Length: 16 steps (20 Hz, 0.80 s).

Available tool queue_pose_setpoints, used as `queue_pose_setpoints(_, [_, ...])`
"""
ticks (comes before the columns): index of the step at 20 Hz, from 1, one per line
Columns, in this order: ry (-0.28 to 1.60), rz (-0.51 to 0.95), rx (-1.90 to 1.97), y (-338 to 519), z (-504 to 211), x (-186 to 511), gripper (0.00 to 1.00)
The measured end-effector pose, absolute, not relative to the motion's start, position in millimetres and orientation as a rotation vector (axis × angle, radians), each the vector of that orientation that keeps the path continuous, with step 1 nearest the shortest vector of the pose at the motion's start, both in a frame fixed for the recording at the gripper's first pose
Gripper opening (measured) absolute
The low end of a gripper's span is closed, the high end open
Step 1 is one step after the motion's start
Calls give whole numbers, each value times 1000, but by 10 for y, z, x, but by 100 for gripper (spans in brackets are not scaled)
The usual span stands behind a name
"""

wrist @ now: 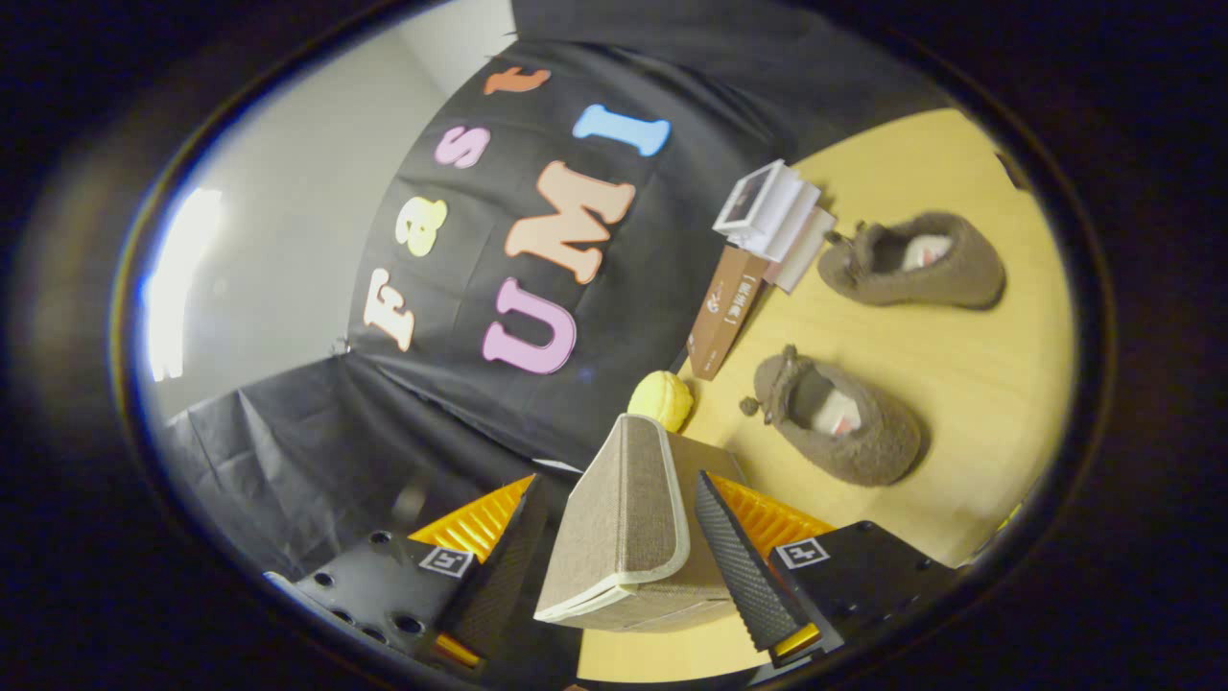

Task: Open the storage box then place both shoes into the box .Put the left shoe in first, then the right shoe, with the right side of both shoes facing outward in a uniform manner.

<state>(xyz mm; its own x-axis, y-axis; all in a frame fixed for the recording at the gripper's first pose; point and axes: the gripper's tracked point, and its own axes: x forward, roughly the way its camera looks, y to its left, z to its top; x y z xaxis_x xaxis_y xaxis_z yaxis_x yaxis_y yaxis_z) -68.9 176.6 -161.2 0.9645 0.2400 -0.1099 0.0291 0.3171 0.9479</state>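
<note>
The lid (628, 513) of the storage box (705, 456) is seen raised on edge between the fingers of the gripper (614, 537), which stand spread to either side; contact cannot be told. Two brown shoes (839, 417) (916, 261) are laid on the table (969, 384) beyond, apart, near stacked books (772, 221) and a yellow ball (660, 398).

— Riding on the gripper (614, 537), looking forward along both fingers, rolled hard sideways so the wooden table (959, 384) tilts up beside the booth wall.

— How near?

— Very close to the storage box lid (619, 518) between the fingers; farther from the two shoes (835, 417) beyond. Wide fisheye, strongly curved.
</note>
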Motion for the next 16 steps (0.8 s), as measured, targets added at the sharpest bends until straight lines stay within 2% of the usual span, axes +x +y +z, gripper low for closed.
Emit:
queue_pose_setpoints(8, [320, 39, 1604, 2134, -2229, -637, 98])
queue_pose_setpoints(12, [329, 57, 1675, 2357, -2211, -584, 84])
queue_pose_setpoints(16, [233, 91, 1788, 2278, -2015, -493, 69])
